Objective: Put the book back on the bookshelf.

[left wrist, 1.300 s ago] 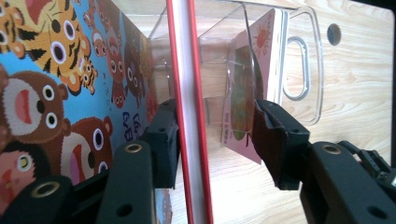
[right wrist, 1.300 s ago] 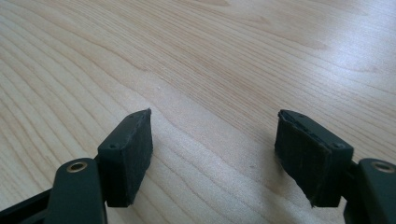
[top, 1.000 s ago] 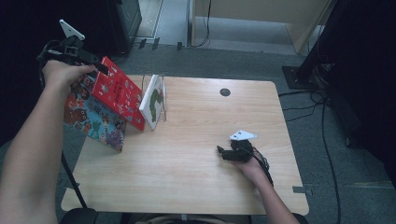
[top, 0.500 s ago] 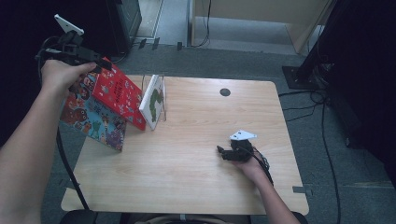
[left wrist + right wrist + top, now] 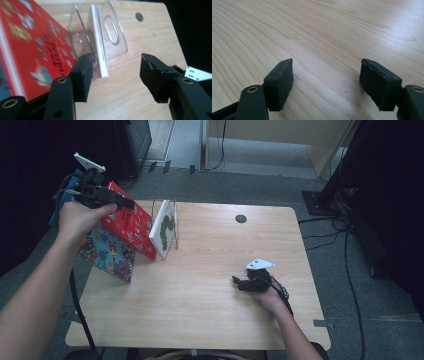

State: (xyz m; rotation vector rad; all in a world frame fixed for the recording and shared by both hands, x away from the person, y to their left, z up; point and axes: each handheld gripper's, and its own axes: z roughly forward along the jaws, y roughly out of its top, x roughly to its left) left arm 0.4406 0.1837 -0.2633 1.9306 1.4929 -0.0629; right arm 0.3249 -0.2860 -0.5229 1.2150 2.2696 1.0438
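Two grippers are seen with jaws parted and nothing held. The left gripper (image 5: 102,196) is raised over the red book (image 5: 32,50), its jaws just having been opening; the book lies left of the left jaw, the clear stand (image 5: 110,32) ahead between both jaws. The right gripper (image 5: 245,284) is rested on the tabletop (image 5: 332,30), jaws wide over bare wood.

Dark grommet hole (image 5: 241,218) in the wooden table (image 5: 210,310); cables (image 5: 345,250) trail across the floor.
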